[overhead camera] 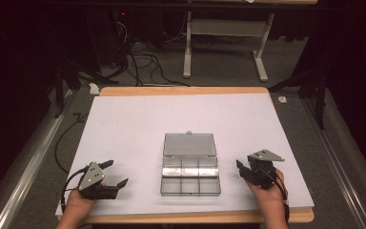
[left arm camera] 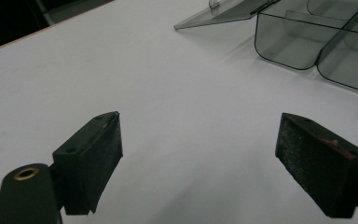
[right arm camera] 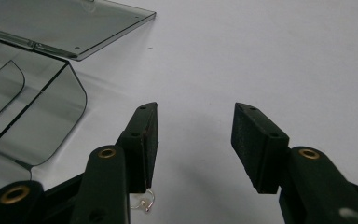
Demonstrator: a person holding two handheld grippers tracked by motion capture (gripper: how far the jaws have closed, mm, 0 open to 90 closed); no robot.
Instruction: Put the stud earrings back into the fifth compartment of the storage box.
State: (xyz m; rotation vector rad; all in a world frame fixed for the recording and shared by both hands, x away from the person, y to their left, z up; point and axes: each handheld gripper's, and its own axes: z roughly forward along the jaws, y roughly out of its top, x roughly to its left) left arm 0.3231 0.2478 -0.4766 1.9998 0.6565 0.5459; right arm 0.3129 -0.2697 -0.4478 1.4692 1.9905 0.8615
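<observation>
A clear plastic compartment box (overhead camera: 190,192) stands open in the middle of the white sheet, its lid (overhead camera: 189,144) laid flat behind it. Its compartments look empty. My left gripper (overhead camera: 117,172) rests at the front left, well away from the box, open wide over bare sheet (left arm camera: 198,126). My right gripper (overhead camera: 240,169) sits just right of the box, jaws partly apart with nothing between them (right arm camera: 196,112). A tiny silver wire hook (right arm camera: 143,201) lies on the sheet by the base of its left jaw. The box wall (right arm camera: 51,121) is close on that side.
The white sheet (overhead camera: 138,124) covers a wooden table with edges (overhead camera: 186,89) at the back and front. Beyond it, a white table frame (overhead camera: 188,47) and cables (overhead camera: 138,62) lie on the dark floor. Metal rails (overhead camera: 28,162) run along both sides.
</observation>
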